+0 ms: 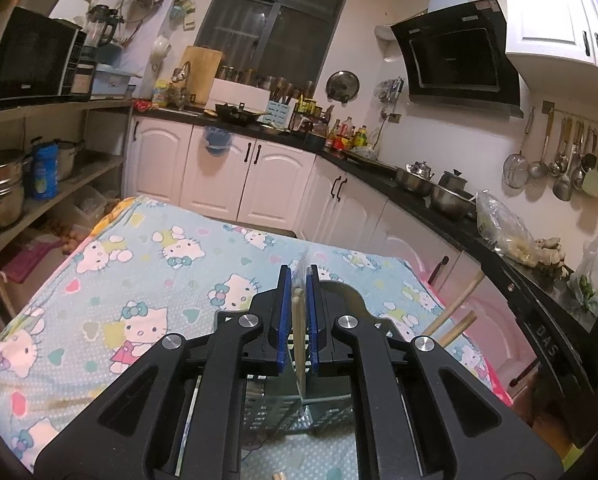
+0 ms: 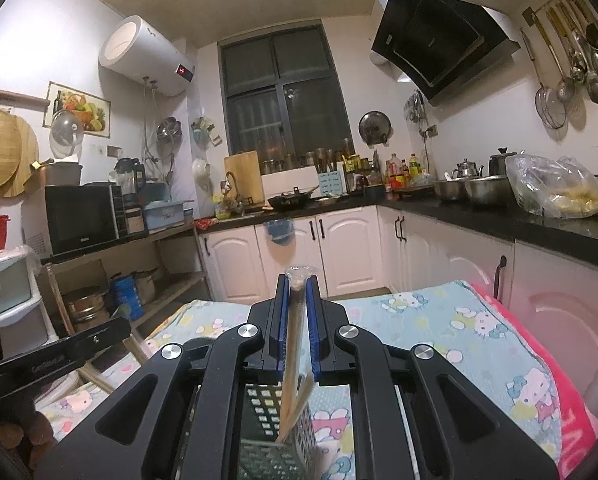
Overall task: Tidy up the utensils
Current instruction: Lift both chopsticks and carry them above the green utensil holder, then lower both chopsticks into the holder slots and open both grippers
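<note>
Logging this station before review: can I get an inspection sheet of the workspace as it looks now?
Surface: table under a cartoon-cat cloth.
Job's things: wrapped chopsticks upright above a perforated utensil holder; another wrapped pair; wooden sticks poking up at right.
Clutter: nothing seen on the cloth's bare part.
Grippers: left gripper shut on a wrapped pair; right gripper shut on the wrapped chopsticks.
Cables: nothing seen.
Surroundings: microwave, range hood, hanging ladles, pots on black counter.

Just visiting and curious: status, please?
Left gripper shut on plastic-wrapped wooden chopsticks. Right gripper likewise, tips entering perforated grey utensil holder. Nothing blocking.
</note>
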